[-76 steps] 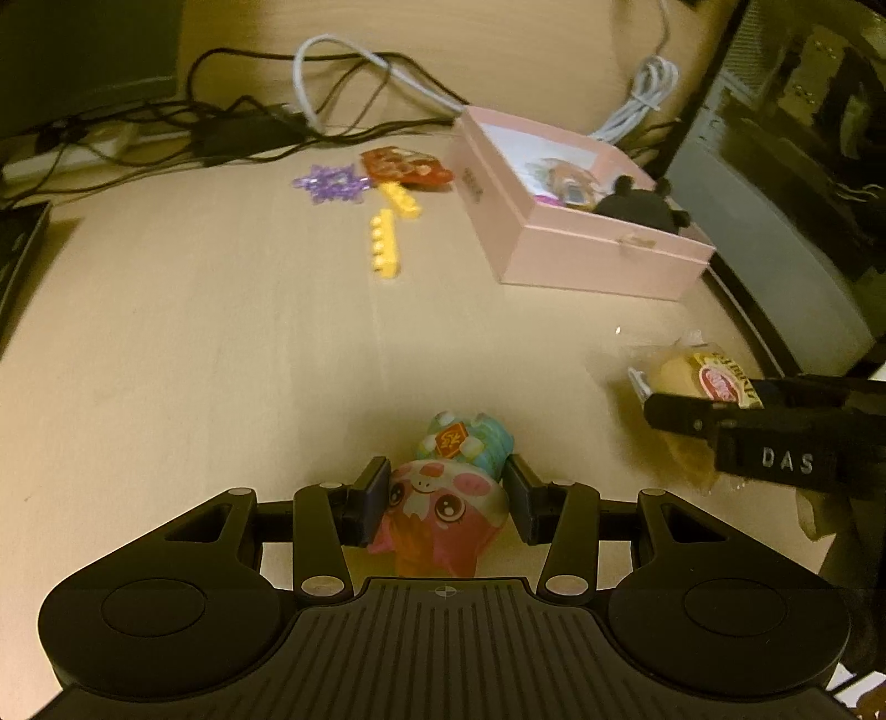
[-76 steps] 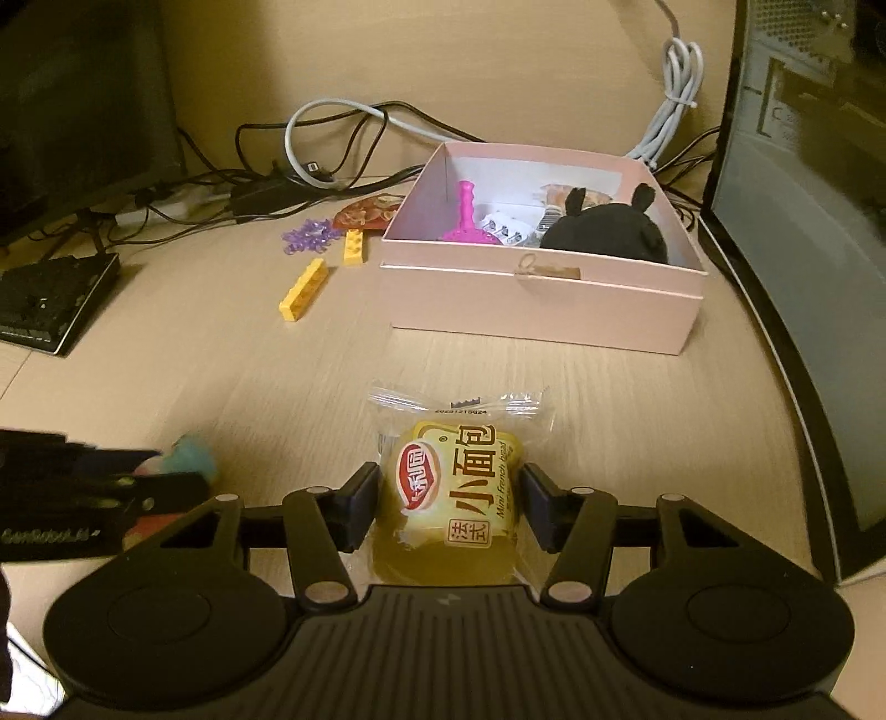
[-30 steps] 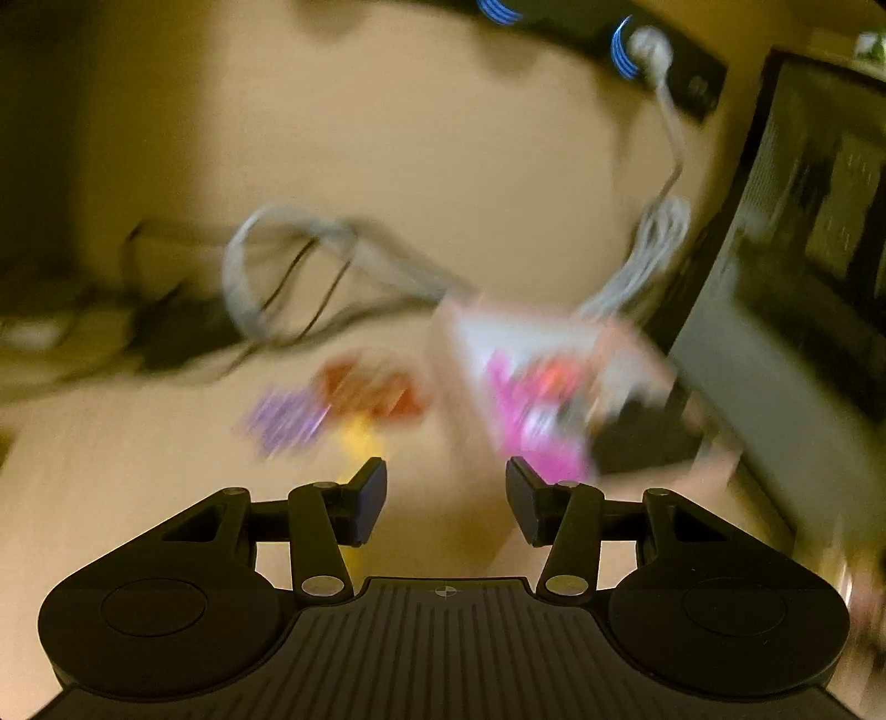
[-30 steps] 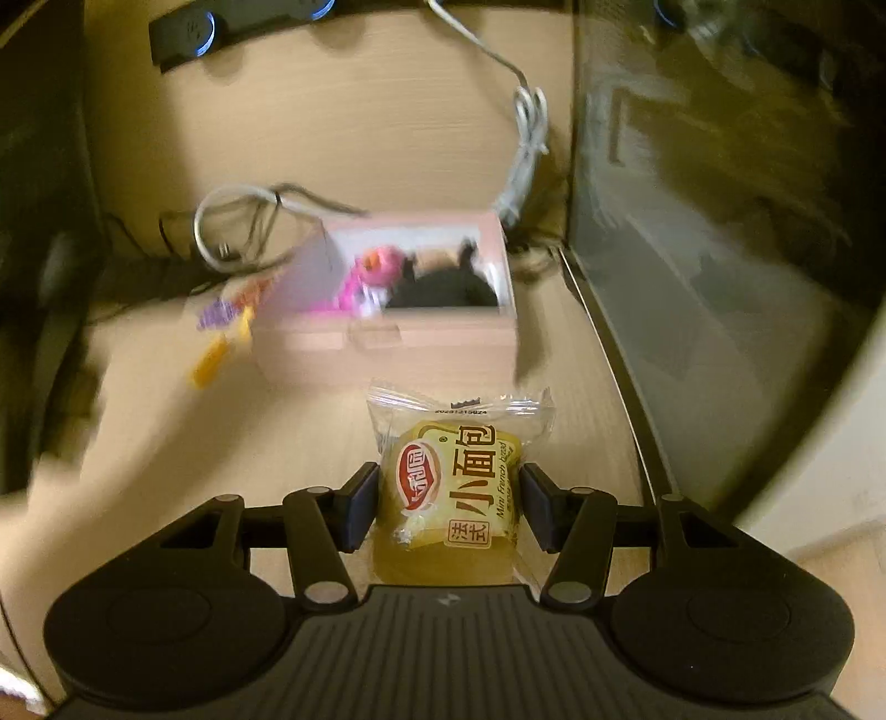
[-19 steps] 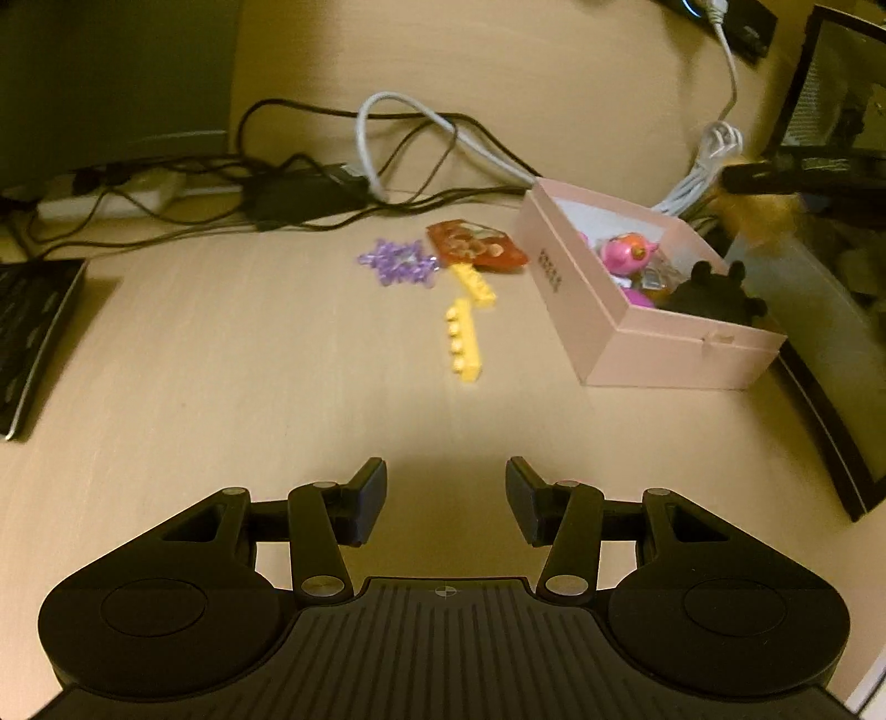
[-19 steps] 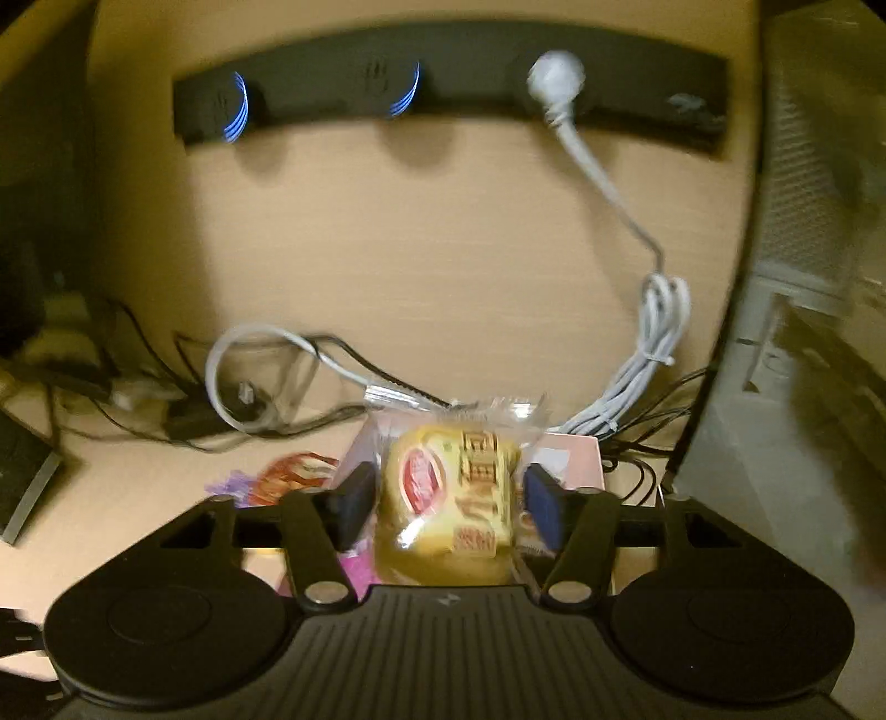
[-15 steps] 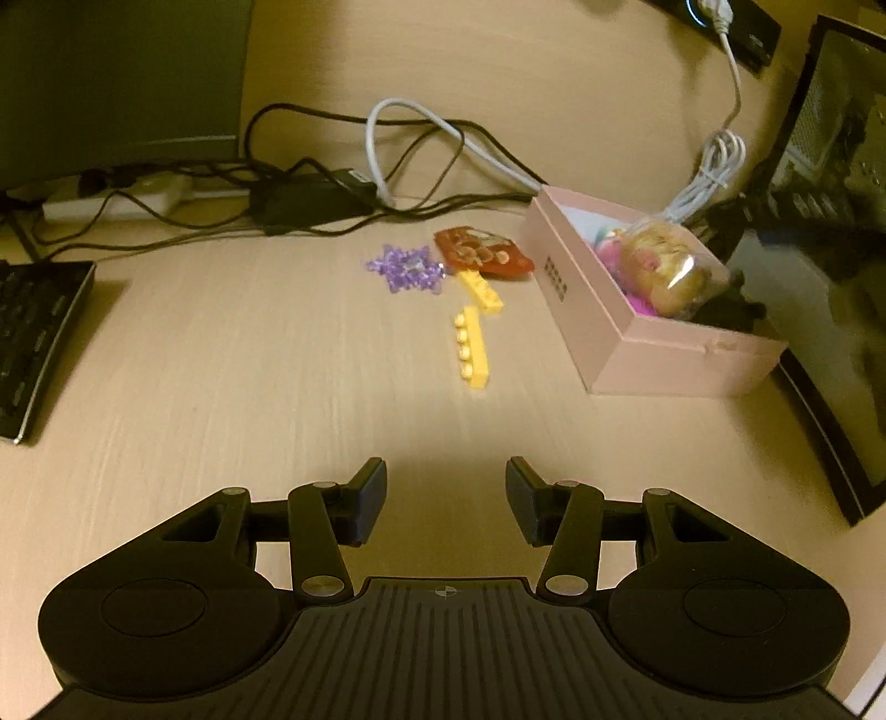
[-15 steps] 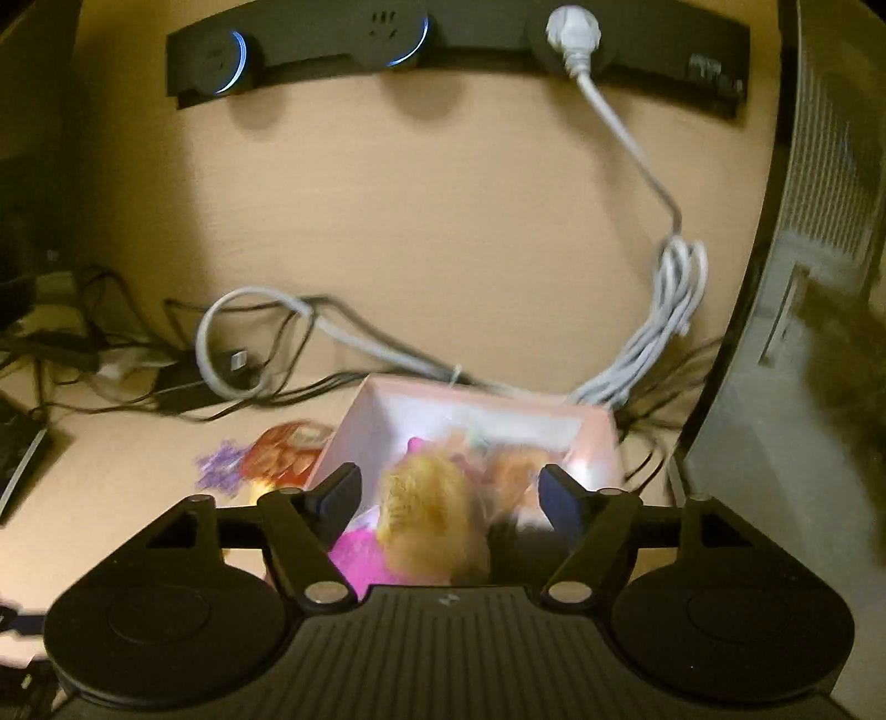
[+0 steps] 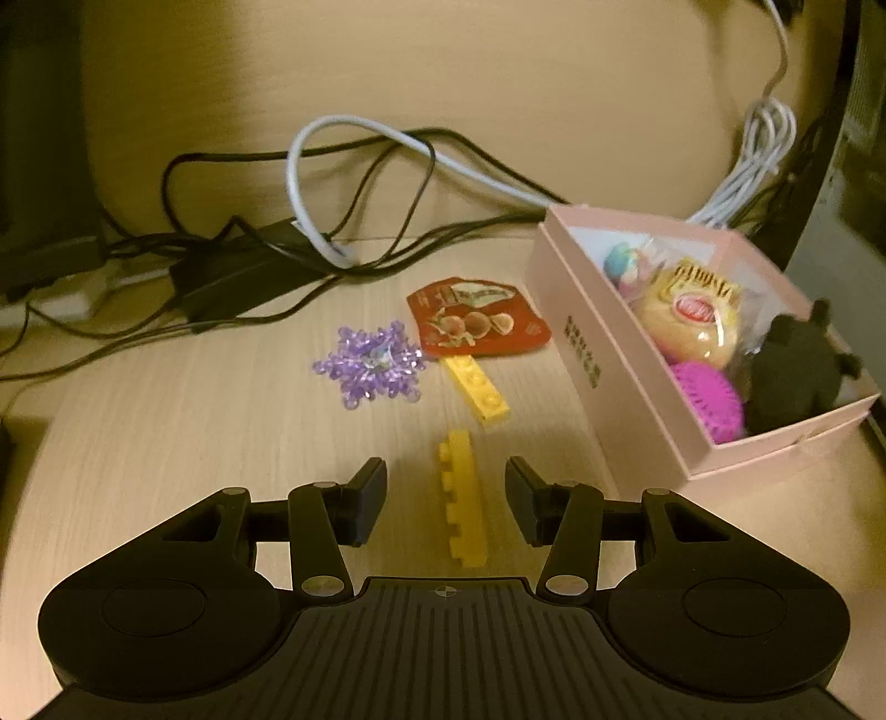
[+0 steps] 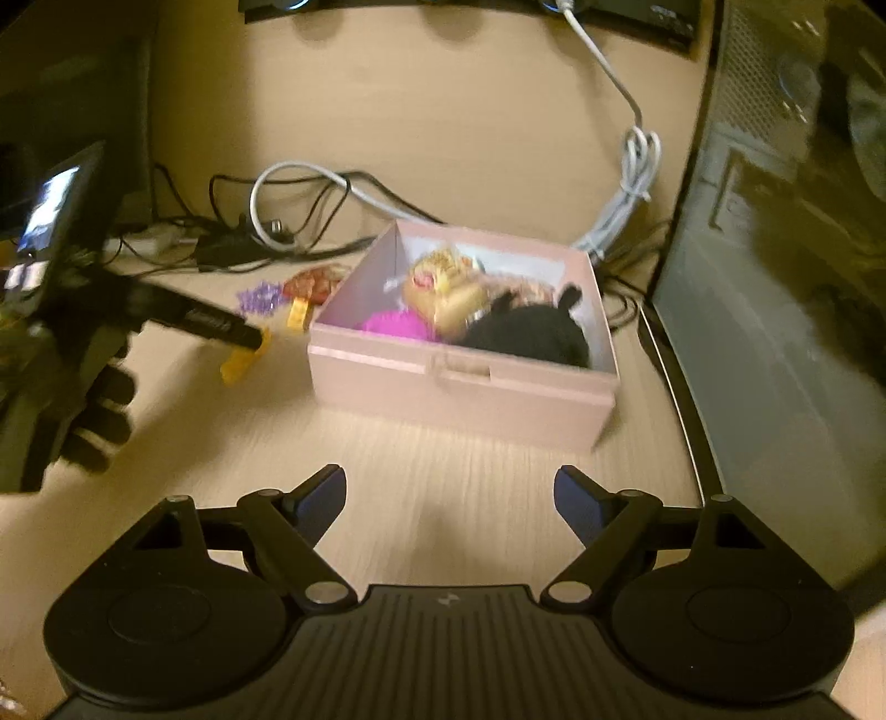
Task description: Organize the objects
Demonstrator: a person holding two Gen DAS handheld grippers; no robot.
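Yellow brick [image 9: 462,507] is lying on the desk [image 9: 166,421] between the left gripper [image 9: 446,498]'s spread, unclenched fingers, untouched. The right gripper [image 10: 448,498] is hanging released, holding nothing. Farther right, the pink box [image 10: 459,382] is sitting with the bread packet [image 10: 443,288] inside.

A home or office computer desk is shown. A pale wood-grain desktop [image 9: 166,399] is backed by a wall, along which a tangle of black and grey cables [image 9: 354,183] and a power adapter [image 9: 243,274] are seen. A wall-mounted power strip [image 10: 609,11] is visible at the far top, and a computer tower [image 10: 775,277] is placed on the right.
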